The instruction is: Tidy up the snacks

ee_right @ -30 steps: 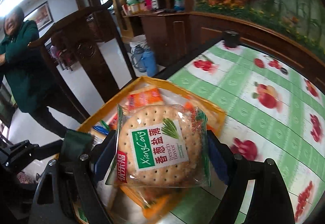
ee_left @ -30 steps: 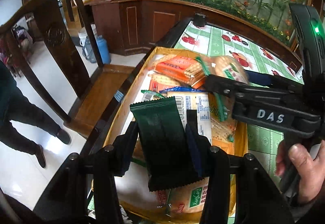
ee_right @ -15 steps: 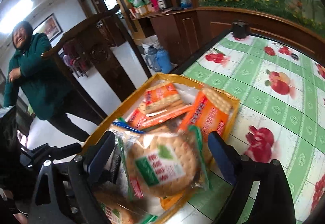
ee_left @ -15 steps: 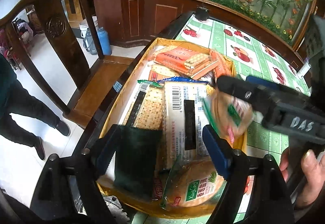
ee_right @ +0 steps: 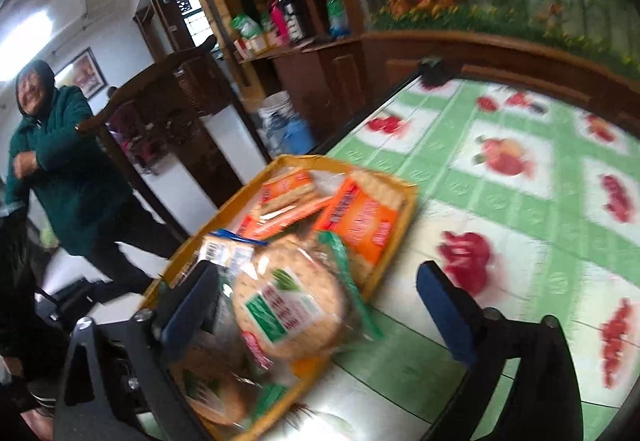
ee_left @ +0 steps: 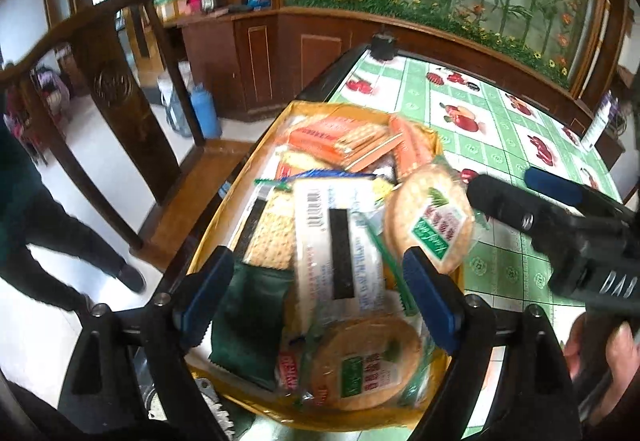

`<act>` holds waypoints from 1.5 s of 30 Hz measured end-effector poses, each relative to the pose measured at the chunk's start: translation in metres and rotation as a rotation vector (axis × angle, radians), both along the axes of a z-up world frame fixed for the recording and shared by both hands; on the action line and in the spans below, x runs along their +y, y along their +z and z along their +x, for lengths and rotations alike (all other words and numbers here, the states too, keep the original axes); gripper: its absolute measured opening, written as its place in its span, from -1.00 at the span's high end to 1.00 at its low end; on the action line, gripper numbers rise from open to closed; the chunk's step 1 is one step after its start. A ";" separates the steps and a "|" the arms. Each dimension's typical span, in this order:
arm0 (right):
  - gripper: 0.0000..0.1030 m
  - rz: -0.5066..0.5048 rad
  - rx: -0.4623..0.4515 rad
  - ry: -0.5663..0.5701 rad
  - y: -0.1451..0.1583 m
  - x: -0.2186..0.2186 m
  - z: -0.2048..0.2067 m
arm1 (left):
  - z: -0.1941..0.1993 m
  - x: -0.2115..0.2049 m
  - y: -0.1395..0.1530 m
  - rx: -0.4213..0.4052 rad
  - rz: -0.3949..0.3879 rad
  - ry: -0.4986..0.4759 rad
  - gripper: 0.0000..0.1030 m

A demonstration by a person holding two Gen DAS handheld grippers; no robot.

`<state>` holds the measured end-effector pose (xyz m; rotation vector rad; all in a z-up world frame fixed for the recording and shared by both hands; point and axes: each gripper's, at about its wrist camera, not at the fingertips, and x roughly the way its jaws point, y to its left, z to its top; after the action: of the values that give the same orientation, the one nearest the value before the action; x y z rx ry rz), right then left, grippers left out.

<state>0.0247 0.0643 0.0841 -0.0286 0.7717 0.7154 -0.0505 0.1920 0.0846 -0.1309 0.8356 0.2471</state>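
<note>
A yellow tray (ee_left: 248,169) at the table's edge holds several snack packs. My left gripper (ee_left: 316,269) hovers over its near end with the jaws opening. A dark green packet (ee_left: 248,325) lies loose in the tray beside the left finger, untouched by the pads. A round cracker pack (ee_right: 288,305) rests on the pile at the tray's right side. My right gripper (ee_right: 316,281) straddles it, jaws opening and wide, pads off it. A second round pack (ee_left: 364,361), a white barcode pack (ee_left: 336,241) and orange cracker packs (ee_left: 340,139) also fill the tray.
The table (ee_left: 480,121) carries a green cloth with fruit prints. A carved wooden chair (ee_left: 116,93) stands left of the tray. A person in a green jacket (ee_right: 60,161) stands beyond it. A hand (ee_left: 616,353) grips the right tool.
The left gripper let go of the dark green packet, which now lies in the tray. The right gripper released the round cracker pack onto the pile. Both grippers opened wide and drew back.
</note>
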 end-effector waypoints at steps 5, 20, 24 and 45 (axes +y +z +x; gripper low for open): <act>-0.99 -0.086 -0.070 -0.125 -0.008 -0.020 -0.016 | -0.002 -0.024 -0.004 -0.039 0.074 -0.021 -0.73; -0.99 -0.110 -0.137 -0.285 -0.012 -0.051 -0.046 | -0.008 -0.035 -0.019 -0.116 0.084 -0.021 -0.78; -0.99 -0.111 -0.145 -0.291 -0.012 -0.052 -0.048 | -0.010 -0.036 -0.020 -0.125 0.083 -0.039 -0.78; -0.99 -0.112 -0.223 -0.331 -0.010 -0.052 -0.058 | -0.015 -0.032 -0.015 -0.157 0.129 -0.012 -0.79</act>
<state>-0.0338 0.0119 0.0745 -0.0795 0.5830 0.3466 -0.0653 0.1599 0.0696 -0.0239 0.6627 0.2757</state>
